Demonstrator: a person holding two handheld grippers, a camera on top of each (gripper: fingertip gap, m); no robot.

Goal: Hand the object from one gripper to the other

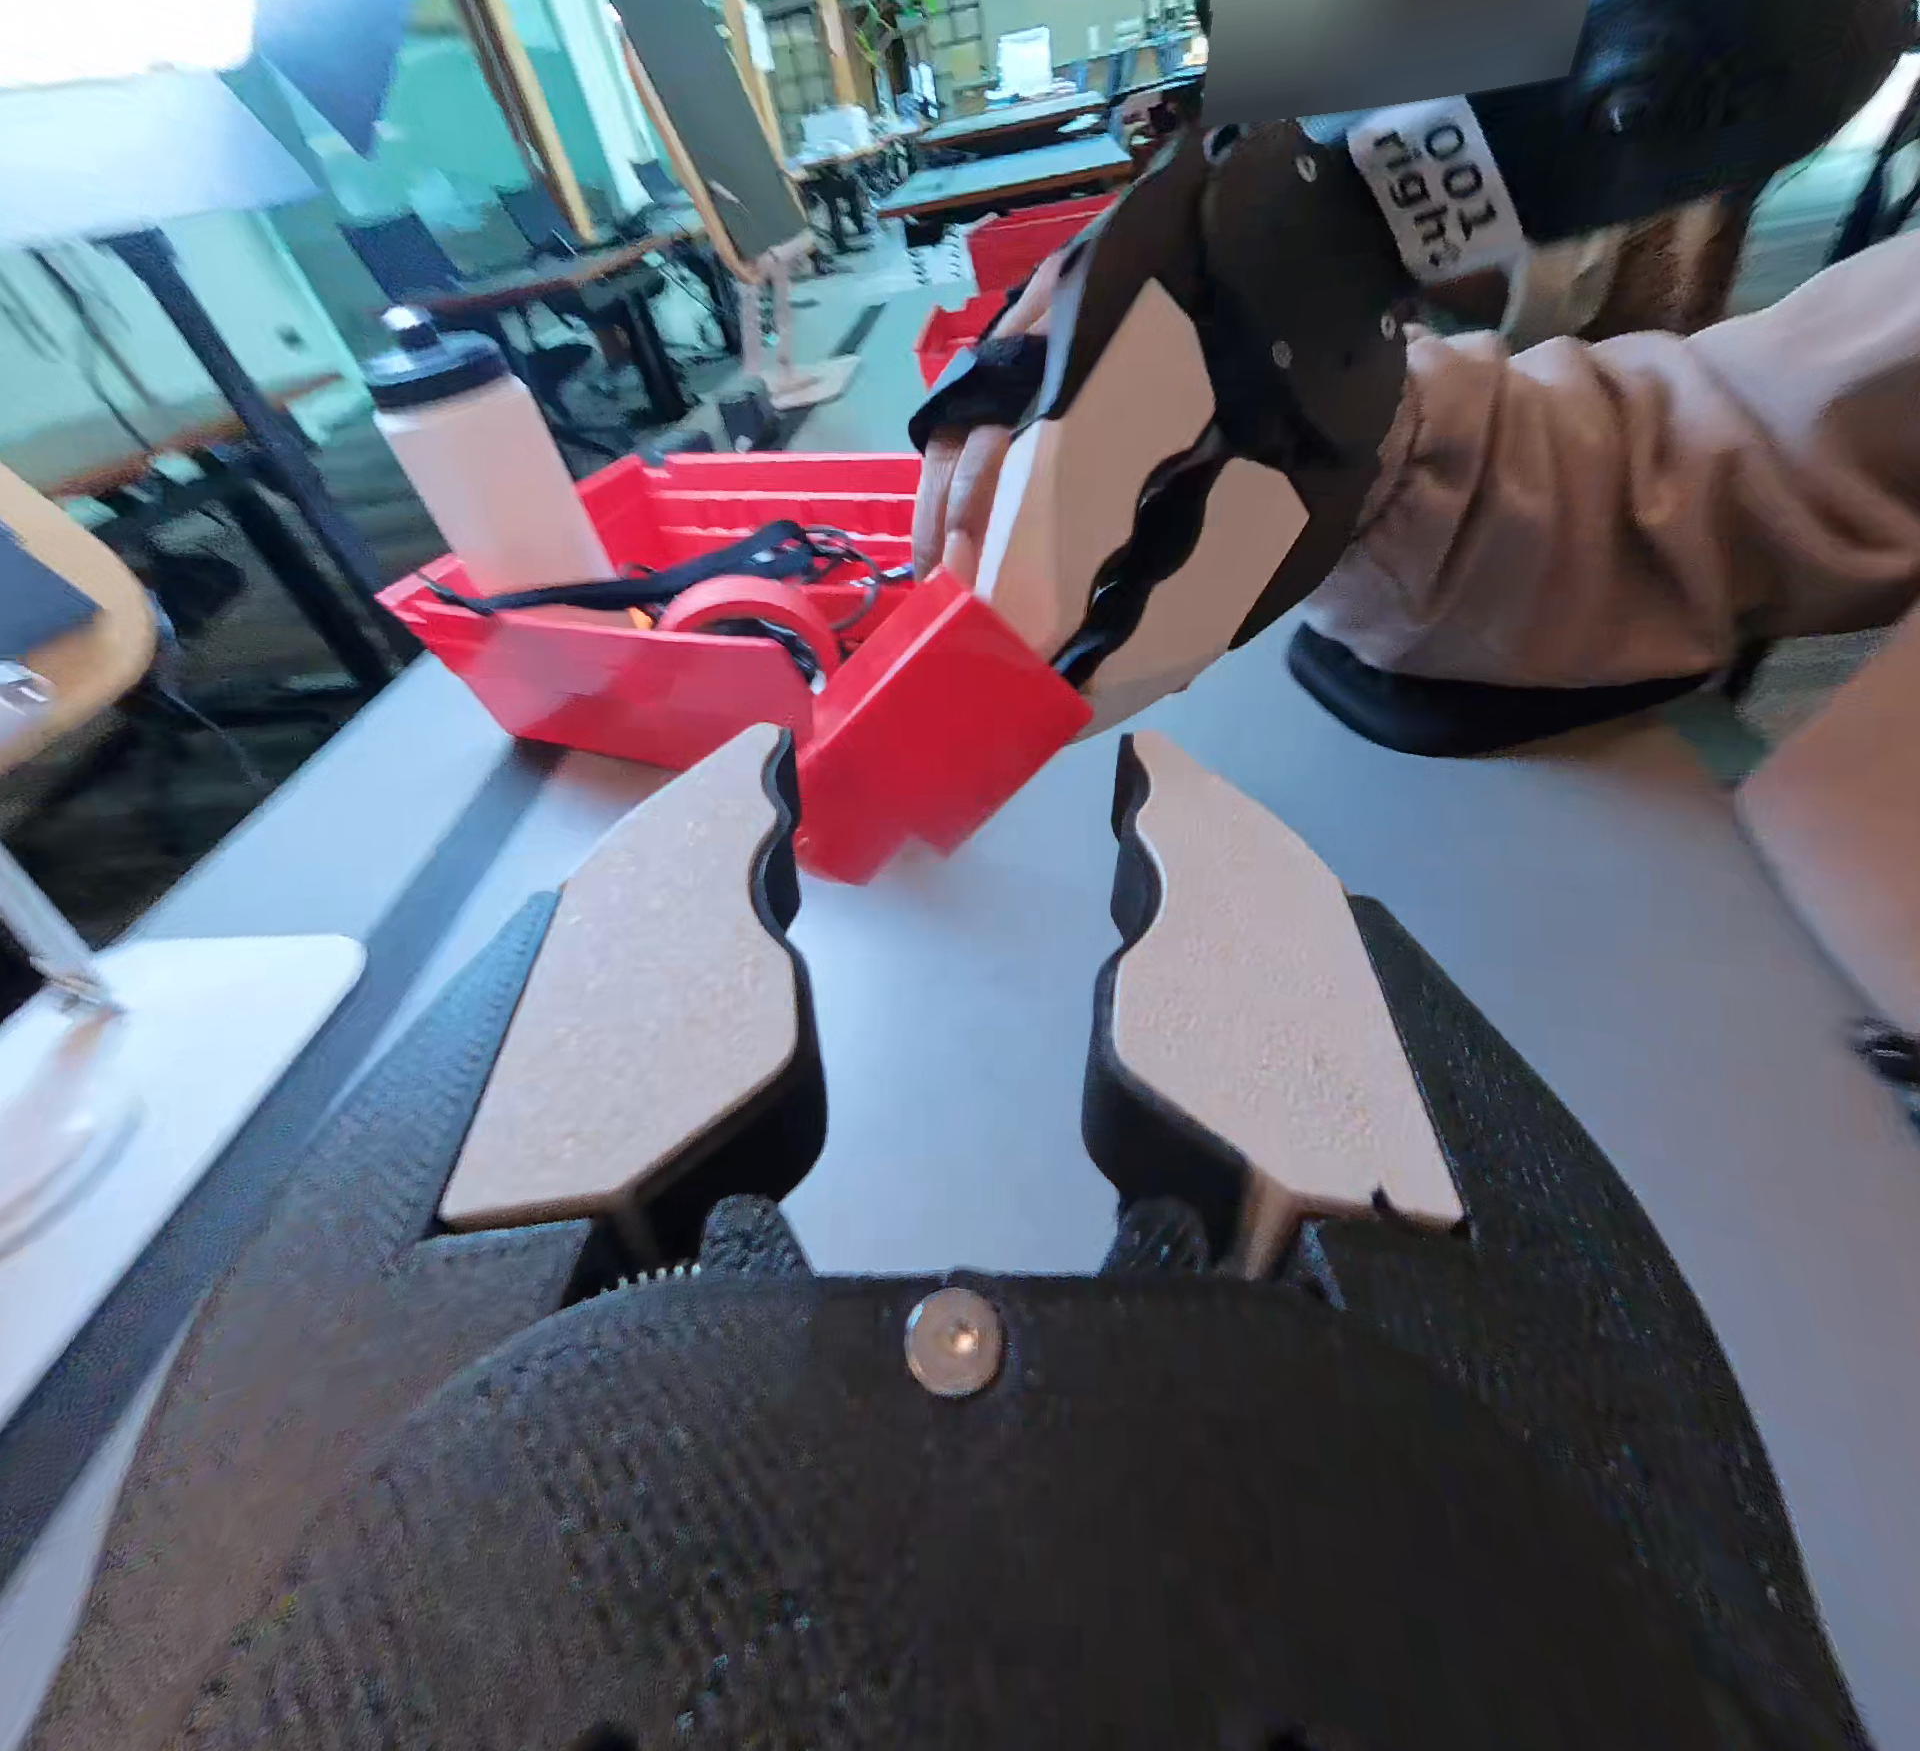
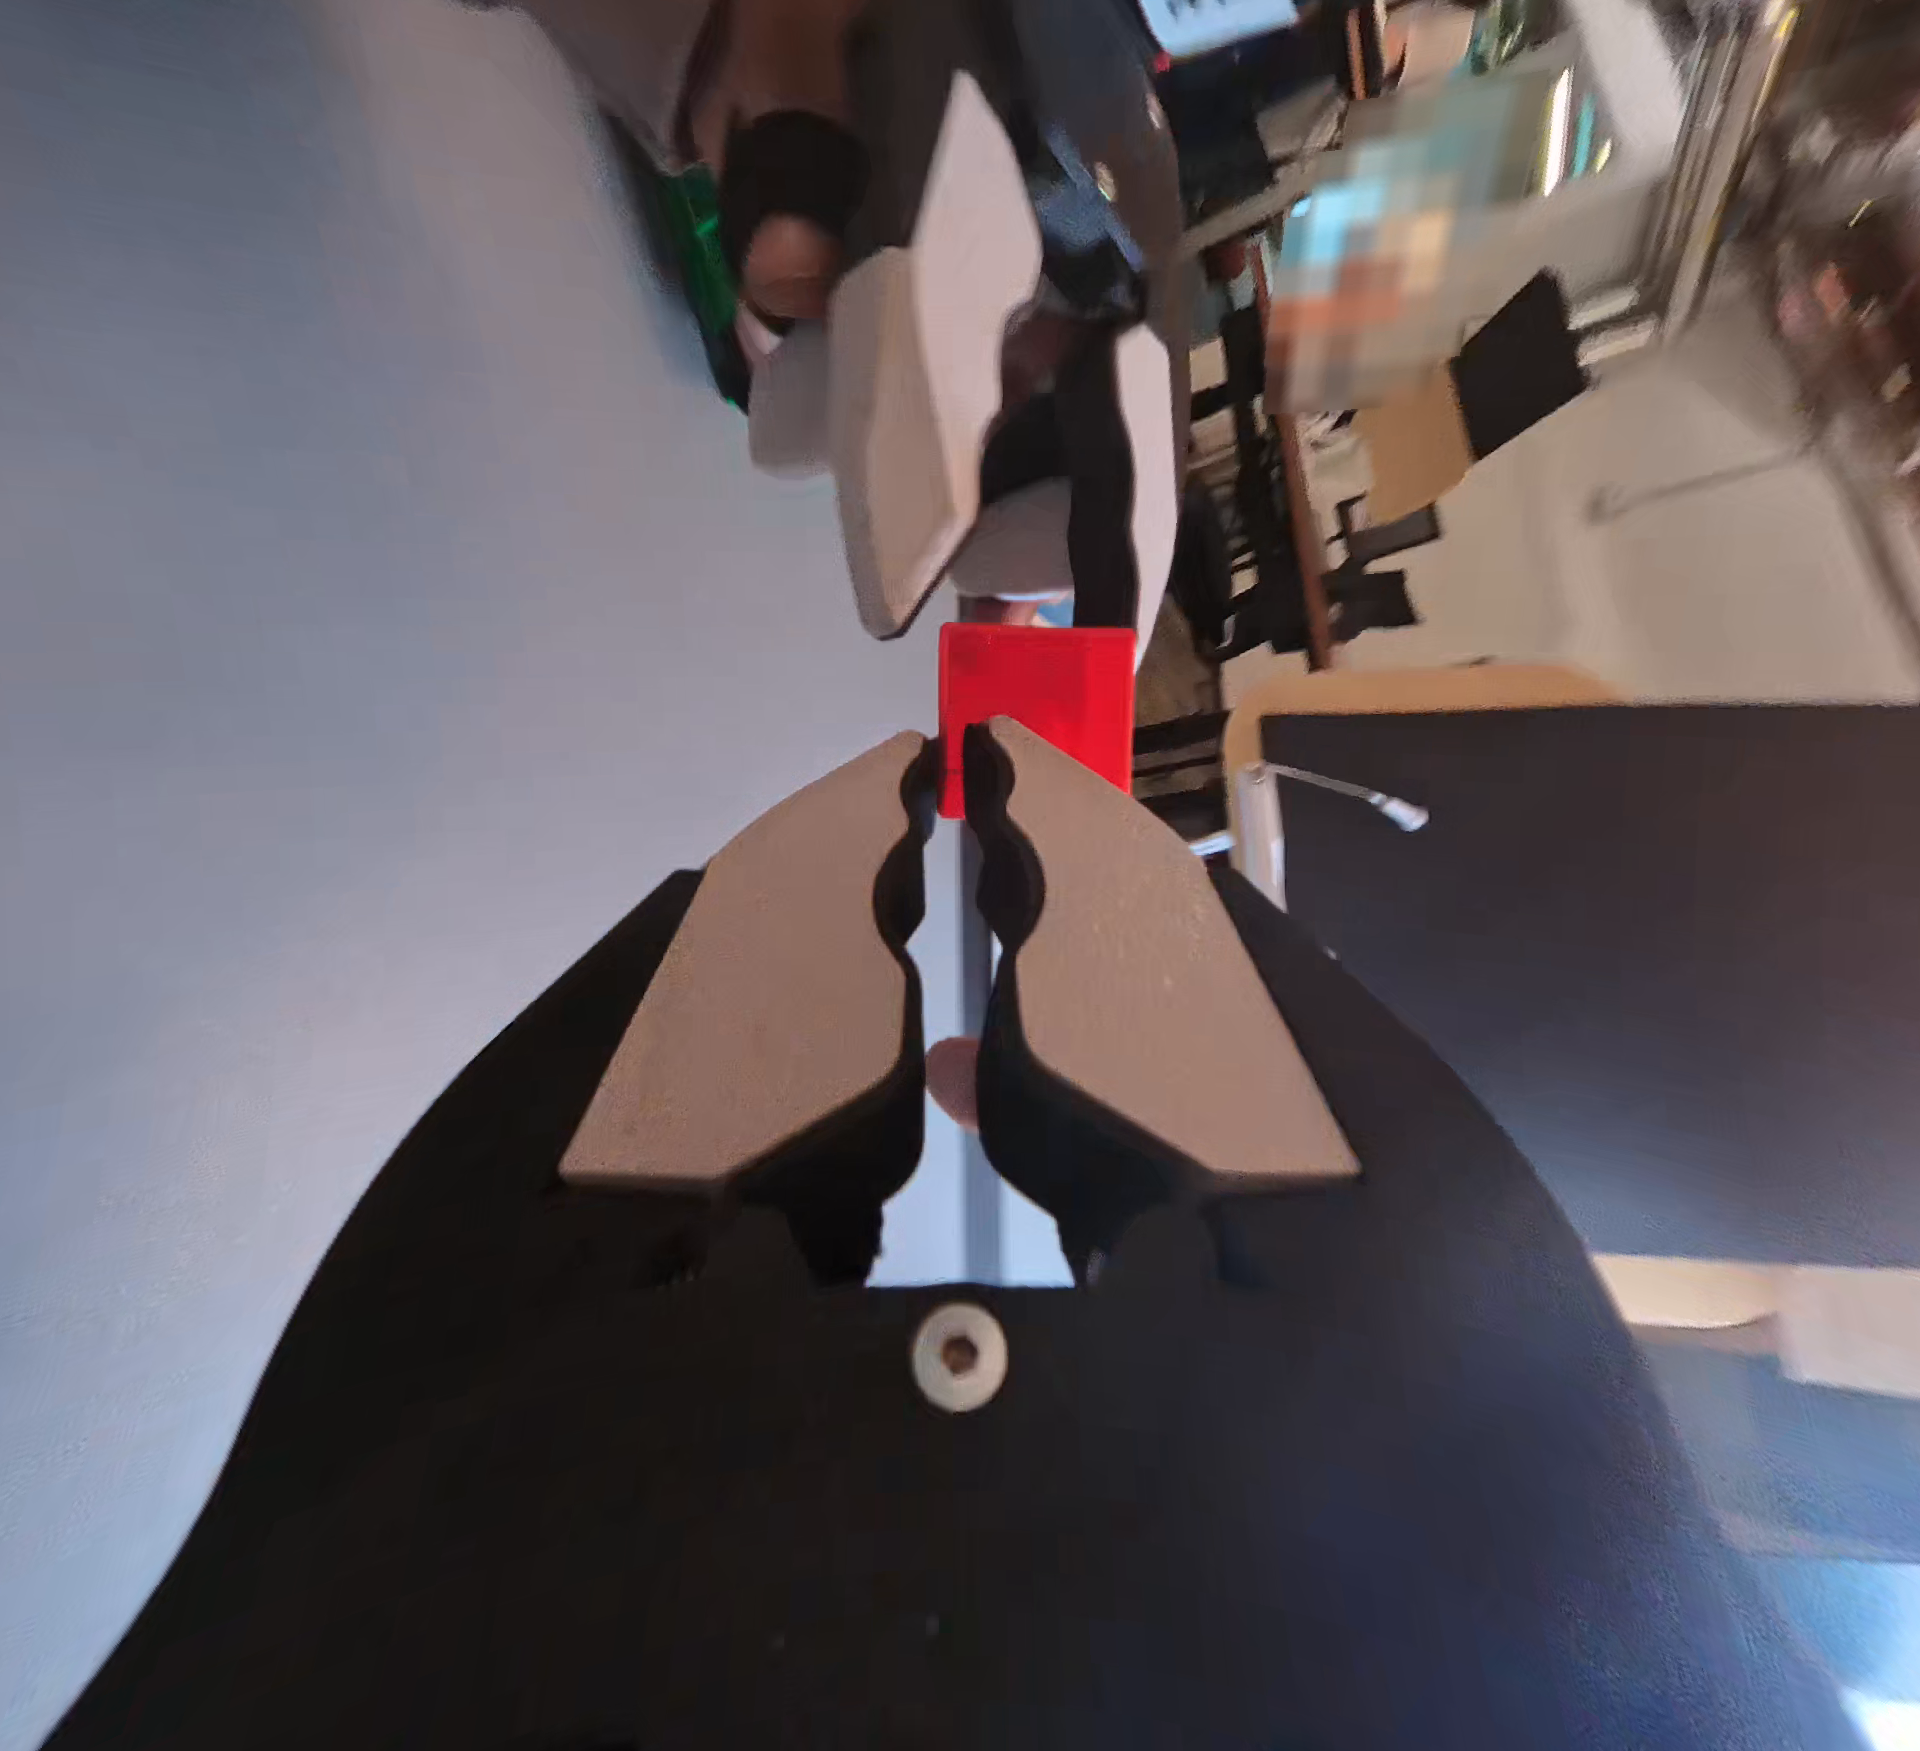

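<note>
Right gripper [image 2: 951, 737] pinches the red block [image 2: 1039, 693]; the left gripper [image 1: 956, 756], spread at twelve o'clock, hasn't taken it yet.

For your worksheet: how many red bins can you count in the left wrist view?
3: one red bin on the table behind the red block, two more farther back, partly hidden by the right gripper; others may be hidden.
</note>
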